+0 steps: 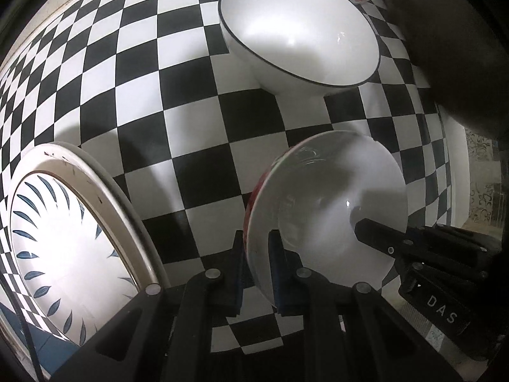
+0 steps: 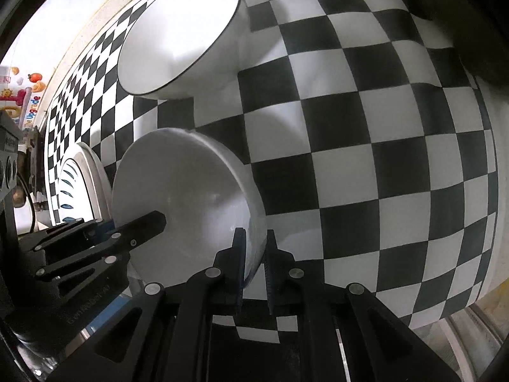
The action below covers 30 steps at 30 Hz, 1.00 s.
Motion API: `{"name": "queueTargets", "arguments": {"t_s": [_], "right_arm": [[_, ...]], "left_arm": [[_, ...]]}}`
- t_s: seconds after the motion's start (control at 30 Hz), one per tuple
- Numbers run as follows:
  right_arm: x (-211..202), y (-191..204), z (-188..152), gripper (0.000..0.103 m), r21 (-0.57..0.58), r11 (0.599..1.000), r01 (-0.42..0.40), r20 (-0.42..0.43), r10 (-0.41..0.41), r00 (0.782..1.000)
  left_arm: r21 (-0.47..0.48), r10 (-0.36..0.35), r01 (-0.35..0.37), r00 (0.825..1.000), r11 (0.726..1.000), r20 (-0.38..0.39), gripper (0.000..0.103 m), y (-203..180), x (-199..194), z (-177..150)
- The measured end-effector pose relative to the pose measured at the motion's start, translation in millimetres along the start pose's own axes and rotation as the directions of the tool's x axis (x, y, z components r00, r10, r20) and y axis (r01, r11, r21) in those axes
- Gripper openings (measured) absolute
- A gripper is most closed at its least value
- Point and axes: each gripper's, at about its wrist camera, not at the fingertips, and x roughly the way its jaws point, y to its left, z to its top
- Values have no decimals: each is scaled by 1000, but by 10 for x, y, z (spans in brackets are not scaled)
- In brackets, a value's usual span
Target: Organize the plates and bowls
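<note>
White letters "DAS" sit on a black label plate [image 1: 440,310] on the right gripper [image 1: 366,227] body, at about 4 o'clock in the left wrist view. In the right wrist view, colourful wall stickers [image 2: 27,95] at 9 o'clock carry letters reading roughly "Upgrade" (small, blurred, not certain). No other text is legible.

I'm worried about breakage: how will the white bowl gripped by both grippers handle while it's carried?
The white bowl looks glazed, so probably slippery and fragile. The left hand-held gripper and right hand-held gripper pinch only thin rim edges, so it may pivot or slip.
</note>
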Motion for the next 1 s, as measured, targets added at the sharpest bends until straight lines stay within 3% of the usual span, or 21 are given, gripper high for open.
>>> {"name": "queueTargets", "arguments": {"t_s": [0.4, 0.63, 0.73, 0.83, 0.97, 1.0], "right_arm": [[-6, 114, 79, 13, 5, 1000, 4, -22, -4, 1000], [-265, 44, 86, 13, 10, 1000, -25, -25, 25, 999], [-486, 68, 108, 17, -12, 1000, 12, 5, -12, 1000], [-730, 108, 186, 30, -29, 999, 21, 59, -19, 998], [-918, 119, 413, 60, -21, 1000, -19, 105, 22, 994], [-928, 123, 480, 62, -14, 1000, -21, 114, 23, 993]], "left_arm": [[-1, 17, -17, 1000, 1000, -24, 12, -32, 39, 62], [-32, 12, -12, 1000, 999, -17, 16, 40, -298, 2], [-21, 34, -33, 999, 999, 25, 16, 30, -531, -45], [-22, 47, -45, 995, 999, 90, 16, 87, -791, 8], [-50, 32, -25, 991, 998, 134, 19, 198, -952, 199], [-60, 19, -11, 991, 998, 136, 20, 225, -960, 269]]}}
